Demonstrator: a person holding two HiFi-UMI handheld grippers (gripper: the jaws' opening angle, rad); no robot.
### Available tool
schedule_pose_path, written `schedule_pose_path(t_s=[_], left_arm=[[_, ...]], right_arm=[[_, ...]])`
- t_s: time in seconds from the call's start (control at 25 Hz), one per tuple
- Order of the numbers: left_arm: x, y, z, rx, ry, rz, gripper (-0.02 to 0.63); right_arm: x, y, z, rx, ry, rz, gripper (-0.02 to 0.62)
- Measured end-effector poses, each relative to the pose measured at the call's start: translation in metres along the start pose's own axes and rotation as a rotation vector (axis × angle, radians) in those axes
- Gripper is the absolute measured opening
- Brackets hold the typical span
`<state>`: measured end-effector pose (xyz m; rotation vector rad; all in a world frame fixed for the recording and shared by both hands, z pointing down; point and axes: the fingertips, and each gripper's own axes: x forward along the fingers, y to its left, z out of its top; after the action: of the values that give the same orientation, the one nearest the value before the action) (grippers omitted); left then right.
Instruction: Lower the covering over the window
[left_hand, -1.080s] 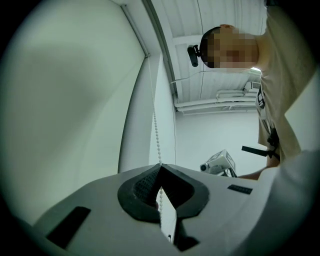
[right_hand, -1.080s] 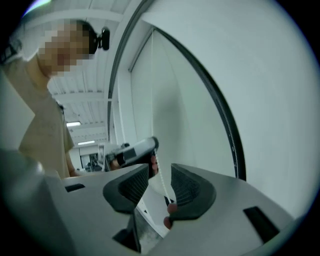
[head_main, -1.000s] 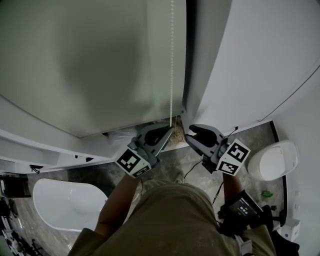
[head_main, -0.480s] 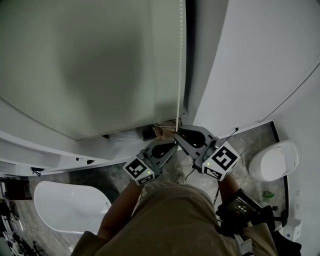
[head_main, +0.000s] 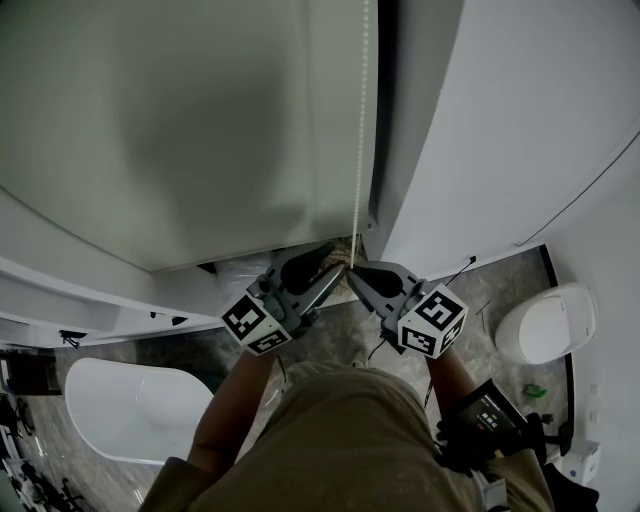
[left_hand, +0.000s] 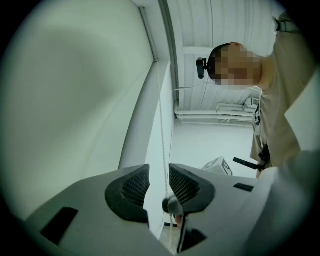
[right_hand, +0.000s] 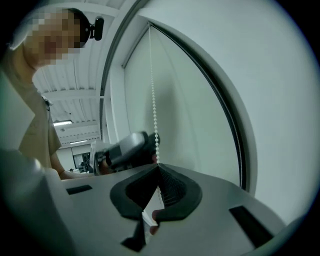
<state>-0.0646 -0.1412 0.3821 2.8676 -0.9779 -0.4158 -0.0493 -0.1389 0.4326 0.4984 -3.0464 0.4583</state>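
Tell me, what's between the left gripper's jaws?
The bead chain hangs there. The left gripper has just been opening its jaws, which stand apart round it; the left gripper view shows this.

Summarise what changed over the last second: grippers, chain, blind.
The right gripper moved in to the bead chain and its jaws have just closed on it. The left gripper has just opened its jaws, letting it go; the chain still runs between them. The blind looks unchanged.
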Motion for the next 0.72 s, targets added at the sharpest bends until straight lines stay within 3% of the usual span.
schedule_pose_path(t_s=[0.16, 0.2, 0.24, 0.44, 0.56, 0.72], left_arm=[[0.024, -0.009, 0.009, 0.12, 0.065, -0.015, 0.104], [0.026, -0.009, 0.007, 0.148, 0.078, -0.004, 0.031], [0.026, -0.009, 0.005, 0.156, 0.077, 0.001, 0.028], [0.021, -0.006, 0.006, 0.111, 0.023, 0.022, 0.025], [0.015, -0.003, 0.007, 0.109, 0.007, 0.037, 0.023], [0.012, -0.016, -0.027, 0.112, 0.087, 0.0, 0.023]], right_arm=[[0.001, 0.001, -0.005, -0.006, 0.016, 0.005, 0.009], [0.001, 0.002, -0.004, -0.009, 0.018, 0.005, 0.009], [0.001, 0.002, -0.004, -0.007, 0.02, 0.007, 0.009], [-0.009, 0.0, -0.003, -0.016, 0.006, 0.038, 0.011], [-0.023, -0.009, 0.01, -0.002, -0.065, 0.041, 0.033], [-0.037, -0.003, 0.054, 0.034, -0.192, 0.059, 0.069]])
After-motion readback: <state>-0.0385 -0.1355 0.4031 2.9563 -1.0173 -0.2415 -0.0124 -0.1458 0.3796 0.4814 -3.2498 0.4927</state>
